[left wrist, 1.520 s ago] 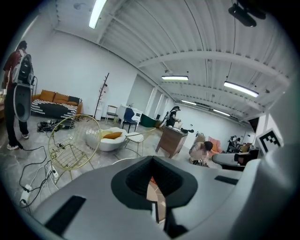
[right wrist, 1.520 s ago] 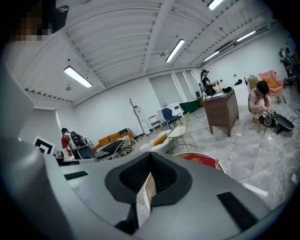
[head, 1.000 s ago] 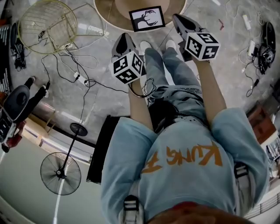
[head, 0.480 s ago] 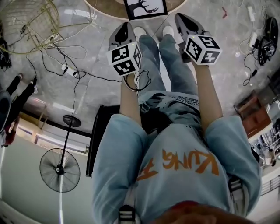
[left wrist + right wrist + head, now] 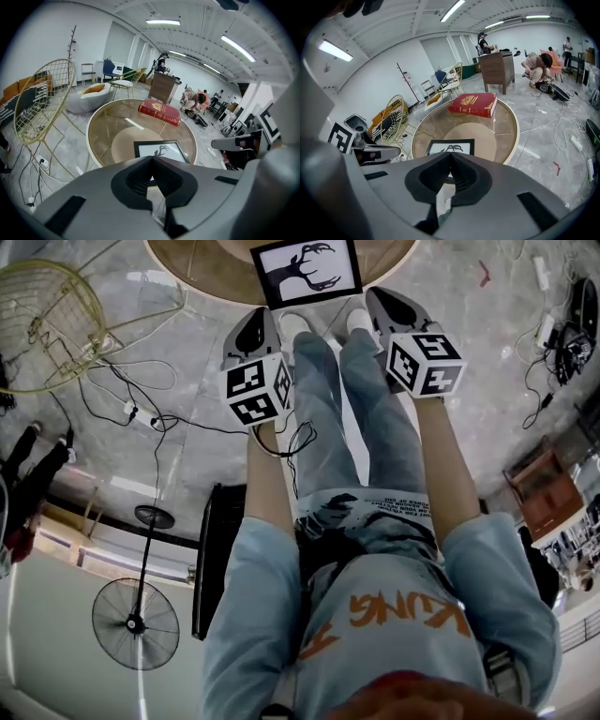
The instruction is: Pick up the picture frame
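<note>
I've just dropped my left tongs (image 5: 259,322) and right tongs (image 5: 382,302), both pressed together and empty, toward the black-edged antler-print picture frame (image 5: 307,271) lying flat on the round glass table (image 5: 202,268), so they'll need spreading first.

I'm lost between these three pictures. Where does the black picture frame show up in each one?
Head view: the picture frame is at top centre, at the table's near edge.
Left gripper view: just below the middle of the picture, its lower edge hidden.
Right gripper view: just below the middle of the picture, its lower edge hidden.
Shared landmark: the round glass table it lies on.
</note>
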`<state>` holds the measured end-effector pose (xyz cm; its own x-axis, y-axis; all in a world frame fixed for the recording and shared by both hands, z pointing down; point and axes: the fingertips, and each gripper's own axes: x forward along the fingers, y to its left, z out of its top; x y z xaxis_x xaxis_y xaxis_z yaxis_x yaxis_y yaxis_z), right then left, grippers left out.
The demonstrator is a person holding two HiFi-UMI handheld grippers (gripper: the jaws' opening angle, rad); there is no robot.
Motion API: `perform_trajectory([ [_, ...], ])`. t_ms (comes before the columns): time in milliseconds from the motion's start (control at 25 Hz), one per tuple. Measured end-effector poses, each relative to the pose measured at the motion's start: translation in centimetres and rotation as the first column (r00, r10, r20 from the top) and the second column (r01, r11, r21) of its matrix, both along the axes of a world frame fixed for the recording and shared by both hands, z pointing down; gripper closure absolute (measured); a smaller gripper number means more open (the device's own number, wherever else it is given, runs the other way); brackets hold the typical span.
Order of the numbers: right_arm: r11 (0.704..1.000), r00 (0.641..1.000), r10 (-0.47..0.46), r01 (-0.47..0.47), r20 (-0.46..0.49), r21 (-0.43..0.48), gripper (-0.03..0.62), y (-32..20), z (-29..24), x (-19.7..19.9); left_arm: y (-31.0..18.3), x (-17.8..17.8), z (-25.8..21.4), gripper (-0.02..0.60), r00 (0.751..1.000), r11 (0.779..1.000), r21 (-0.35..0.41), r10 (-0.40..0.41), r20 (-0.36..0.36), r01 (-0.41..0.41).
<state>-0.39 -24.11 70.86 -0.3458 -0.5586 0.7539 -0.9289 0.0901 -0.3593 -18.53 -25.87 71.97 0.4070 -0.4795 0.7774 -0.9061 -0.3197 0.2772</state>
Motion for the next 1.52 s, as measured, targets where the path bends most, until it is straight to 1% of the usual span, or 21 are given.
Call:
perform_trajectory([
  [120,1.000,1.000,-0.011,0.010,-0.026,-0.015,0.595,-0.2,2.1,0.4,0.1,0.1,2.0,0.568,1.000,1.000,-0.024,0.009,0.001,-0.009],
  [240,1.000,0.999,-0.014,0.013,-0.048,-0.028,0.595,-0.4,4.1,0.6,0.3,0.0,4.0,0.568,1.000,0.999,-0.041,0.019,0.018,-0.018],
  [480,0.997,0.993,-0.062,0.057,-0.101,-0.048,0.591,-0.2,7.0,0.4,0.0,-0.3,6.6,0.566,0.999,0.998,-0.048,0.033,0.043,-0.031],
  [520,0.997,0.992,-0.070,0.065,-0.105,-0.052,0.577,-0.3,7.4,0.4,-0.1,-0.2,7.0,0.566,0.998,0.998,-0.051,0.042,0.052,-0.039],
  [600,0.995,0.991,-0.080,0.074,-0.104,-0.062,0.524,-0.4,8.1,0.4,-0.1,-0.3,7.9,0.566,0.995,0.996,-0.070,0.065,0.080,-0.059],
  [640,0.995,0.991,-0.081,0.074,-0.104,-0.069,0.513,-0.3,8.4,0.4,0.0,-0.3,8.3,0.554,0.993,0.994,-0.085,0.073,0.089,-0.066],
  [680,0.995,0.992,-0.078,0.070,-0.104,-0.076,0.507,-0.3,8.7,0.4,0.2,-0.3,8.7,0.520,0.993,0.992,-0.102,0.078,0.091,-0.069],
  [720,0.995,0.992,-0.072,0.064,-0.104,-0.081,0.500,-0.3,9.1,0.4,0.3,-0.3,9.1,0.460,0.993,0.991,-0.118,0.079,0.088,-0.068],
  [760,0.995,0.992,-0.066,0.057,-0.104,-0.086,0.491,-0.4,9.5,0.5,0.3,-0.4,9.5,0.424,0.993,0.989,-0.130,0.076,0.085,-0.065],
  [800,0.995,0.992,-0.061,0.051,-0.107,-0.089,0.486,-0.5,9.8,0.6,0.1,-0.5,9.8,0.416,0.994,0.989,-0.135,0.072,0.086,-0.060],
  [960,0.994,0.991,-0.052,0.039,-0.124,-0.100,0.460,-1.4,11.0,1.0,-0.8,-0.6,10.6,0.410,0.993,0.989,-0.140,0.066,0.097,-0.052],
  [1080,0.992,0.989,-0.052,0.035,-0.137,-0.122,0.444,-2.3,11.5,1.5,-1.4,-0.1,11.2,0.410,0.995,0.985,-0.166,0.057,0.083,-0.042],
  [1280,0.991,0.989,-0.045,0.026,-0.141,-0.133,0.441,-3.2,12.2,1.6,-2.0,0.4,12.1,0.408,0.999,0.977,-0.211,0.031,0.040,-0.022],
  [1520,0.987,0.989,-0.039,0.016,-0.141,-0.160,0.454,-3.2,13.3,1.8,-2.1,1.5,13.4,0.410,0.998,0.968,-0.250,0.042,0.049,-0.029],
])
